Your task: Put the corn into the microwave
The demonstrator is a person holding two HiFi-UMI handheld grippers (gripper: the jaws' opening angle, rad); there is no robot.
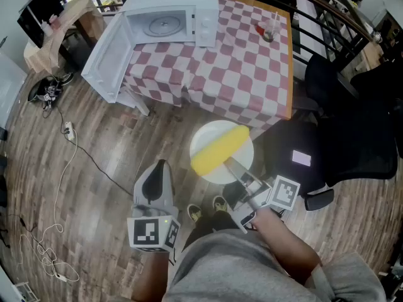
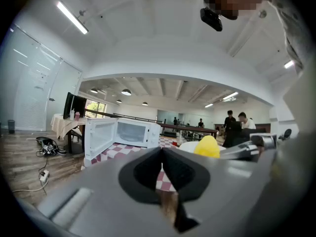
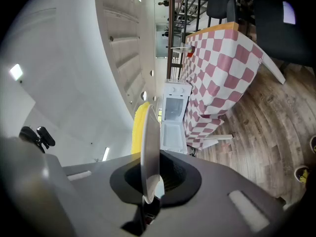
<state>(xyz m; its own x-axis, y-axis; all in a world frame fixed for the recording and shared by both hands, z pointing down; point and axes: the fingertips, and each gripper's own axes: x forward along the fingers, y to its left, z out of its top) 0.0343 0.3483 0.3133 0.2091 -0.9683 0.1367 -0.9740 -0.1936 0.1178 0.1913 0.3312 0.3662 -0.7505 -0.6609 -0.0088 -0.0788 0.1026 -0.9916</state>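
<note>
While the right gripper [image 1: 232, 163] pinches the near rim of the plate [image 1: 205, 134] bearing the corn [image 1: 219, 150], the left gripper [image 1: 160, 167] hangs empty at the left, jaws pressed together. Far off on the table [image 1: 252, 68], the microwave [image 1: 170, 14] stands open, its panel print too small to read.

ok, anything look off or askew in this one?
Nothing spilled or damaged. One watch item: the corn lies loose on the white plate, which the right gripper pinches by its rim alone, so it could roll off. The microwave door hangs open past the table edge; cables trail across the floor.
</note>
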